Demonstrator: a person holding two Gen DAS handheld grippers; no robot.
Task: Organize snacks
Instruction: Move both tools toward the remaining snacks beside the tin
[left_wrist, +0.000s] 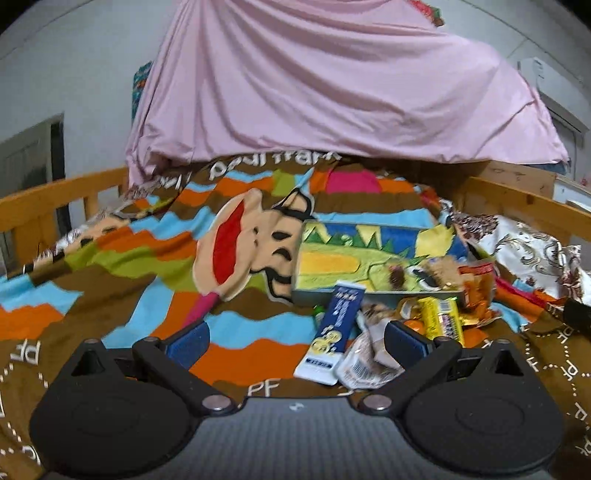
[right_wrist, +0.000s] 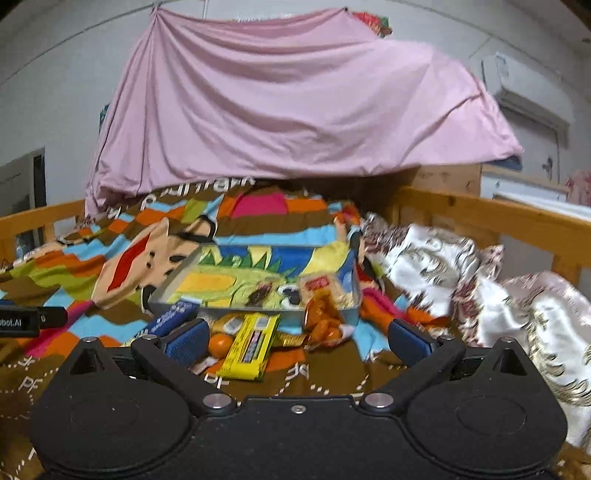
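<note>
Both grippers, left gripper (left_wrist: 295, 343) and right gripper (right_wrist: 295, 338), gape empty; tray (right_wrist: 168, 284) holds a snack packet (right_wrist: 319, 286).

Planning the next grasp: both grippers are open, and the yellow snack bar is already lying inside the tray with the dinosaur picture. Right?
Not quite. The yellow snack bar lies on the blanket in front of the tray, not inside it, as the right wrist view shows. Both the left gripper and right gripper are open.

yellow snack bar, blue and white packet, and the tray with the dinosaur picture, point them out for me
yellow snack bar wrapper (right_wrist: 249, 345), right wrist view, middle of its printed face
blue and white long packet (left_wrist: 334, 332), left wrist view, mid-length of it
shallow dinosaur-print tray (right_wrist: 168, 286), right wrist view, its near-left rim
</note>
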